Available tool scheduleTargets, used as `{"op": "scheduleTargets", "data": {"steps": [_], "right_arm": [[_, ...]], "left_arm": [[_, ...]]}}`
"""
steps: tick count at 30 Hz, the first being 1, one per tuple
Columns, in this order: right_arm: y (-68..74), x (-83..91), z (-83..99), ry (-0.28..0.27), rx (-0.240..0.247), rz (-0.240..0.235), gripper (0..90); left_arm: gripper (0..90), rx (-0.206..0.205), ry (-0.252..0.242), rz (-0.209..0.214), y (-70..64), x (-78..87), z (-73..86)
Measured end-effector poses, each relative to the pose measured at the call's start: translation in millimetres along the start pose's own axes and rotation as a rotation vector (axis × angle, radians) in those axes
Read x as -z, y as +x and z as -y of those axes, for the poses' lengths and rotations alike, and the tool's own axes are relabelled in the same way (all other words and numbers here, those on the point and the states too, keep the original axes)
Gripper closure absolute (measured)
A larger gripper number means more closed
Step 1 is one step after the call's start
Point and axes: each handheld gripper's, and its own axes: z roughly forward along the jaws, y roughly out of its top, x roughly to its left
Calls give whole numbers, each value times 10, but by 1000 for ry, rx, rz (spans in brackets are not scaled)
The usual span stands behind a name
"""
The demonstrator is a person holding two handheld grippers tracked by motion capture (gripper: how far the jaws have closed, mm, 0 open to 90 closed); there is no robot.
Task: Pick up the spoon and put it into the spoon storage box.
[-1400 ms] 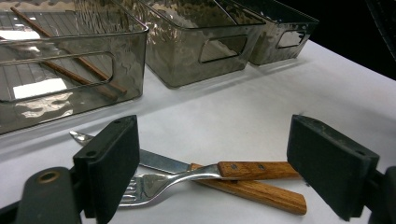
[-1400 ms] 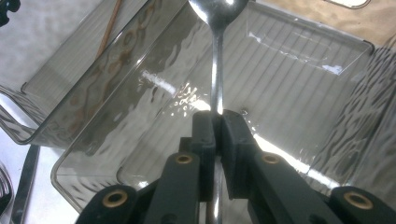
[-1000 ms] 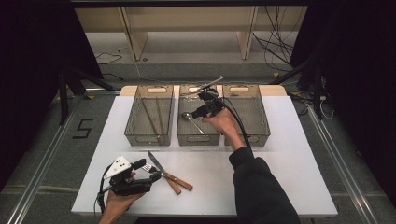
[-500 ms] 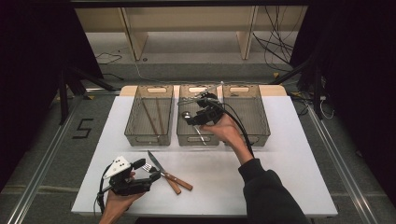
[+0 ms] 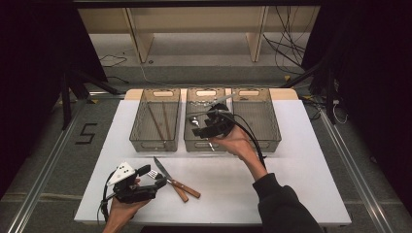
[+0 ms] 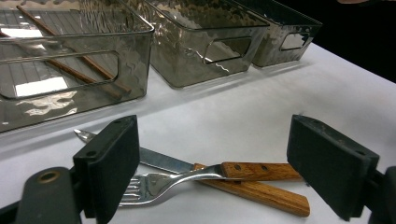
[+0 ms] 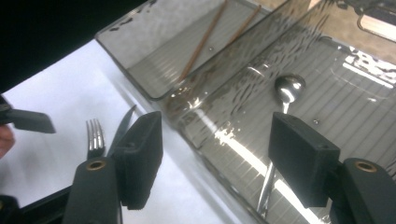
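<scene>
Where 3 bins (image 5: 155,141) stand — 1 fork (image 6: 168,183), 1 knife (image 6: 224,183), 1 spoon (image 7: 285,93).

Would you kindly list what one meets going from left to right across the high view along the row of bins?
Left bin holding chopsticks → middle bin with the right gripper over it → right bin.

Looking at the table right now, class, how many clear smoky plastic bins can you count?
3, side by side along the far edge: the left bin holds chopsticks, the middle bin holds a spoon, and the right bin; its contents are unclear.
</scene>
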Motion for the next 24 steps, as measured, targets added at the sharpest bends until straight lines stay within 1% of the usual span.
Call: {"op": "scheduleTargets", "data": {"steps": [6, 11, 17, 24], "right_arm": [[118, 109, 69, -33, 32, -20, 343], [227, 166, 169, -54, 56, -39, 343], [365, 188, 334, -57, 84, -69, 344], [483, 160, 514, -38, 105, -92, 343]], "left_arm": [[168, 4, -6, -5, 9, 8, -1], [168, 0, -8, -9, 16, 14, 0], [168, 3, -16, -18, 25, 28, -4], [167, 7, -18, -21, 33, 38, -4]]}}
